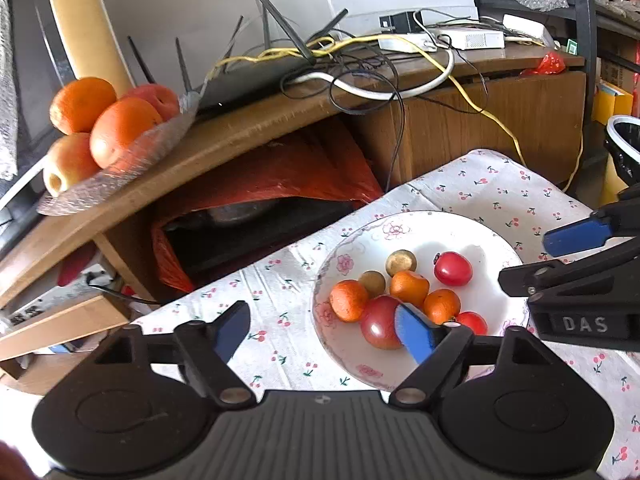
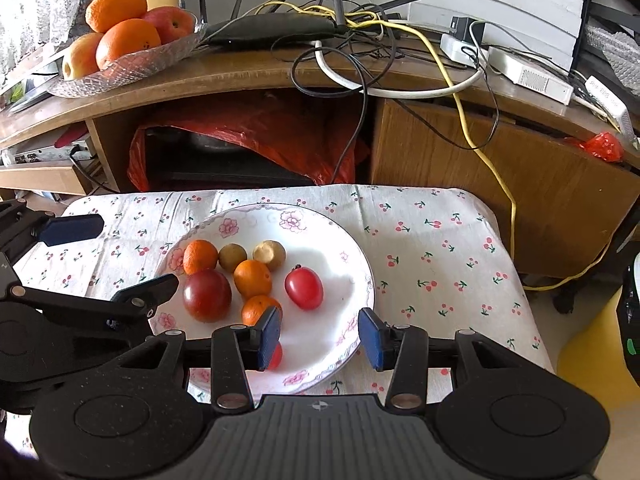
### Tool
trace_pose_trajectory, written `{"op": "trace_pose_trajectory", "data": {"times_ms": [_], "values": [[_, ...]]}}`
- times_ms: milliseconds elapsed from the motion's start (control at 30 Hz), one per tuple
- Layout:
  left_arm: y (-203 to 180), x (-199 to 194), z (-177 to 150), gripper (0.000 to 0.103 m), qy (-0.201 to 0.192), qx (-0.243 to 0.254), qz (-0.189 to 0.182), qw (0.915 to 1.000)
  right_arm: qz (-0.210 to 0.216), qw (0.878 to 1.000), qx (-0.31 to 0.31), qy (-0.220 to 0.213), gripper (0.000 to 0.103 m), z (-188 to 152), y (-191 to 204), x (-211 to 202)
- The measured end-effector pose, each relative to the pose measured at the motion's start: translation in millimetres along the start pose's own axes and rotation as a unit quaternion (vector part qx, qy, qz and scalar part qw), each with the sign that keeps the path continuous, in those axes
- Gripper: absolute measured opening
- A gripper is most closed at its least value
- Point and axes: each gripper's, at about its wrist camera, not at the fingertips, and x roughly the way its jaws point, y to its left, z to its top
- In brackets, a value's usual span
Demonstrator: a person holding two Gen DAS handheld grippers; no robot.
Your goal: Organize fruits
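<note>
We see a white plate (image 2: 352, 256) with pink flower trim at the frame's centre, lying flat on a cherry-print cloth. On its left half the fruits cluster: three small oranges (image 2: 252, 278), two brown round fruits (image 2: 232, 257) touching them at the top, a dark red tomato (image 2: 207, 295) at lower left, a bright red oval one (image 2: 304, 289) set slightly apart to the right. Another small red fruit (image 2: 276, 356) peeks out at the plate's lower edge, mostly hidden.

At upper left, a glass dish (image 2: 160, 56) holds big oranges (image 2: 128, 42) and apples (image 2: 172, 23), heaped together.

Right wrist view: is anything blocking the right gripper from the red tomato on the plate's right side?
Nothing visible does. The red tomato lies apart from the other fruit on the plate, with bare plate between it and the open right gripper.
</note>
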Motion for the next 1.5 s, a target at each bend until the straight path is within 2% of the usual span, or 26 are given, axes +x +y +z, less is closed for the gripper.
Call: {"op": "trace_pose_trajectory", "data": {"times_ms": [167, 333, 533, 733, 1500], "values": [[-2.1, -18.8, -5.1, 0.095, -0.018, 0.007, 0.022, 0.9996, -0.002, 1.0, 0.003, -0.008, 0.039, -6.5, -0.5, -17.3], [3.0, -31.7, -11.5, 0.097, -0.019, -0.017, 0.005, 0.9997, 0.005, 1.0, 0.008, -0.017, 0.041, -14.3, 1.5, -34.9], [-1.8, -45.8, -20.9, 0.099, -0.019, -0.011, 0.021, 0.9995, 0.014, 1.0, 0.011, -0.024, 0.043, -25.4, 9.2, -52.1], [1.1, -60.5, -29.4, 0.102, -0.021, -0.027, 0.008, 0.9994, 0.021, 0.999, 0.018, -0.029, 0.044, -36.6, 13.1, -68.3], [-0.7, -107.0, -60.1, 0.103, -0.017, -0.05, 0.004, 0.9986, 0.031, 0.999, 0.03, -0.032, 0.045, -70.4, 25.1, -103.6]]}}
